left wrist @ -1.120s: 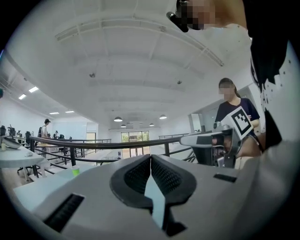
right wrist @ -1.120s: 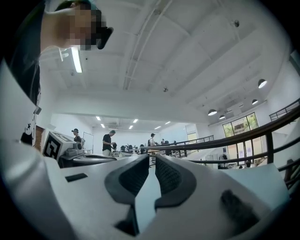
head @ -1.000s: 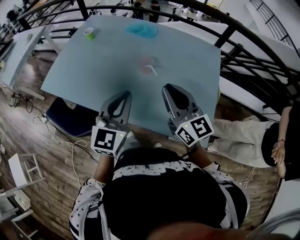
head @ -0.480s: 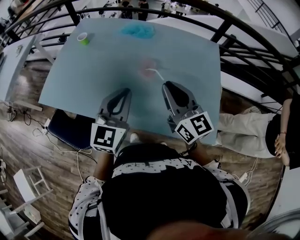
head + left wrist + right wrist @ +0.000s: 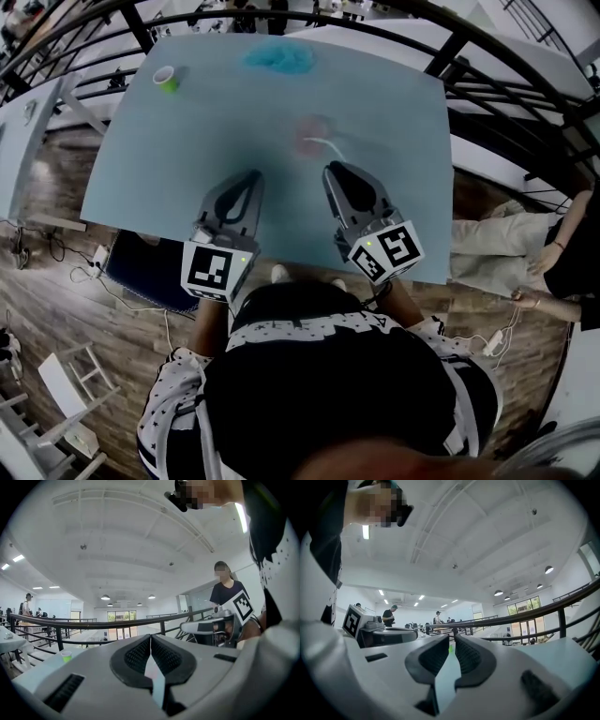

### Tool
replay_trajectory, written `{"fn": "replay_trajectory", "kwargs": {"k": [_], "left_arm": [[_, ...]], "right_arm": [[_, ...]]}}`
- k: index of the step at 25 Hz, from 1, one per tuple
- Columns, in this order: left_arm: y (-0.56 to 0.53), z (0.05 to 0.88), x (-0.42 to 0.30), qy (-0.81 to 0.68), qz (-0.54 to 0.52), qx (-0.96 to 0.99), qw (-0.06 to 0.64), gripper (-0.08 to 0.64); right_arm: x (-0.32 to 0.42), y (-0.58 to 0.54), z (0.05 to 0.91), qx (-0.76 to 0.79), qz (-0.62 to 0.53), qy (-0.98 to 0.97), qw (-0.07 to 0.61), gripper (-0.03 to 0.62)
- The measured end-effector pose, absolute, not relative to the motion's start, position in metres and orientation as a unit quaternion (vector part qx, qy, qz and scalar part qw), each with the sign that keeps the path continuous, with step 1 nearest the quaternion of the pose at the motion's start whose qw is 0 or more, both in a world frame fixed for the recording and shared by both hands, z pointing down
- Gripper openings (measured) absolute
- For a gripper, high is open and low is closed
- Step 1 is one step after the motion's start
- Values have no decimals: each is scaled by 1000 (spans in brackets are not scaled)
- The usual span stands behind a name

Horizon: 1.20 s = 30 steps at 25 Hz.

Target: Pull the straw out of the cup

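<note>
Straw (image 5: 330, 145), white and bent, sits in a pinkish cup (image 5: 311, 136) a little above the middle of the head view. The cup stands on a pale blue surface (image 5: 187, 150), and both are somewhat blurred. The left claw (image 5: 251, 178) and the right claw (image 5: 339, 173) hover over the lower edge of the surface, below the cup and apart from it. The blue top between them and the cup is bare. A small green cup (image 5: 167, 78) stands near the upper left corner and a blue heap (image 5: 279, 58) near the upper edge, both well apart from the straw. A black railing (image 5: 487, 84) curves along the top and right sides. A wooden floor (image 5: 56, 281) shows at the left, with a dark blue chair (image 5: 141, 267) partly under the surface. A seated person (image 5: 562, 253) is at the right edge.

The left gripper view shows the left claw clenched, its tips touching and nothing between them. The green cup is at the lower left, and behind it a large white hall.

The right gripper view shows the right claw released only by a thin slit, and it is empty. Some green shows through the slit.
</note>
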<state>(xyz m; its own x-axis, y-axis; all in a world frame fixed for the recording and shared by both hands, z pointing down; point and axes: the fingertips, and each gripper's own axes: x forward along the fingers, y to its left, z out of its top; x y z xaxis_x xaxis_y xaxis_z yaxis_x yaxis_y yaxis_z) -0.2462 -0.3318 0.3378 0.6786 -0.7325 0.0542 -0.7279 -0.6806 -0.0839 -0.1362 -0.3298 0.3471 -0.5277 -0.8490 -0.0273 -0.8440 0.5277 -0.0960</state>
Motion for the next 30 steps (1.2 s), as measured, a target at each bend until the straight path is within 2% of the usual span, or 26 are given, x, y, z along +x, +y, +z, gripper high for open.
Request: {"fn": "replay_trajectory", "kwargs": {"k": [8, 30], "left_arm": [[-345, 348, -256, 378, -49, -924, 19, 14], [-364, 392, -221, 350, -89, -932, -9, 14]], "right_arm": [[-142, -340, 372, -519, -30, 853, 33, 31], [-84, -355, 467, -601, -66, 797, 5, 32]]}}
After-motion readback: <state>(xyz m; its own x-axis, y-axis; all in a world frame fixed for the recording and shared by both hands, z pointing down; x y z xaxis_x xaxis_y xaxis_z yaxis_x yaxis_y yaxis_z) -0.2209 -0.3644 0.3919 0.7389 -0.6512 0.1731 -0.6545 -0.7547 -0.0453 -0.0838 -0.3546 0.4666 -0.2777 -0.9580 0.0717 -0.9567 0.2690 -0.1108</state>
